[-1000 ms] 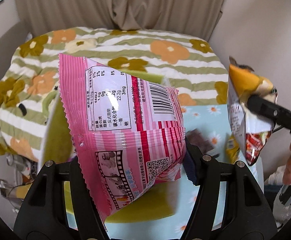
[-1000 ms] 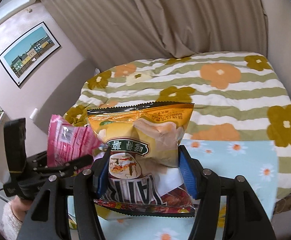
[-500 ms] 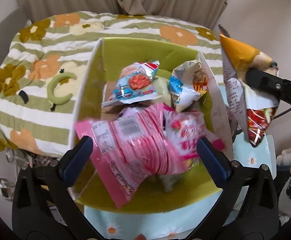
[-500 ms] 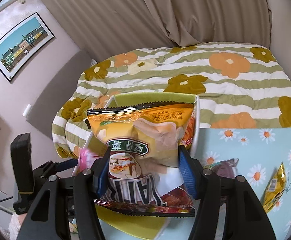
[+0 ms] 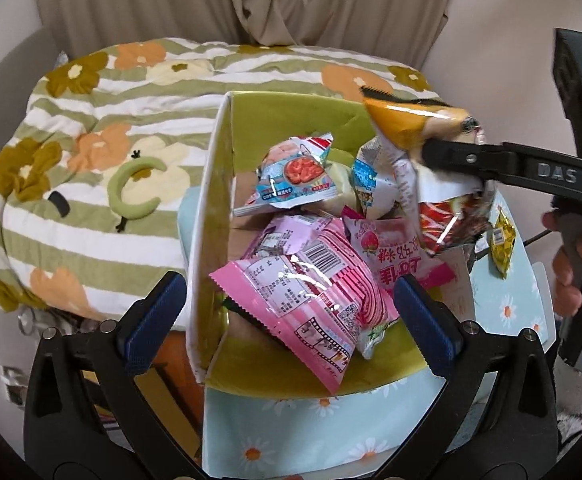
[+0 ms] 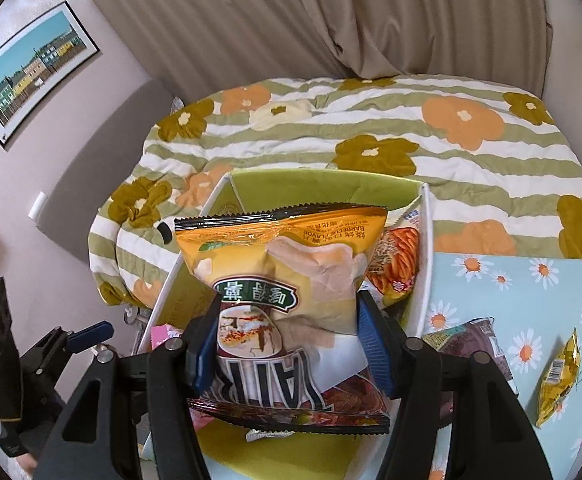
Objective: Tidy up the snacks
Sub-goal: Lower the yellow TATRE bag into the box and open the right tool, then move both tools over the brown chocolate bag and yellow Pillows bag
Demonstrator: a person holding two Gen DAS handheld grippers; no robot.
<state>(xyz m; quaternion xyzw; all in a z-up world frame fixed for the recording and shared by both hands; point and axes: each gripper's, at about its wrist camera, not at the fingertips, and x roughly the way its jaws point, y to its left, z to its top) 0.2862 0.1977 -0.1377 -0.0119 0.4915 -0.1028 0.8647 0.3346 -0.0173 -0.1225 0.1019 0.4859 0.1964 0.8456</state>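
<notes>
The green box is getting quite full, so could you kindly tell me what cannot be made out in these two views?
- Box floor, left view: hidden by the pink bag and other packets.
- Box contents, right view: mostly hidden behind the chip bag in the right gripper.
- Dark packet, right view: cut off by the gripper's finger.
- Yellow packet: print too small.
- Left gripper: open, holding nothing.
</notes>
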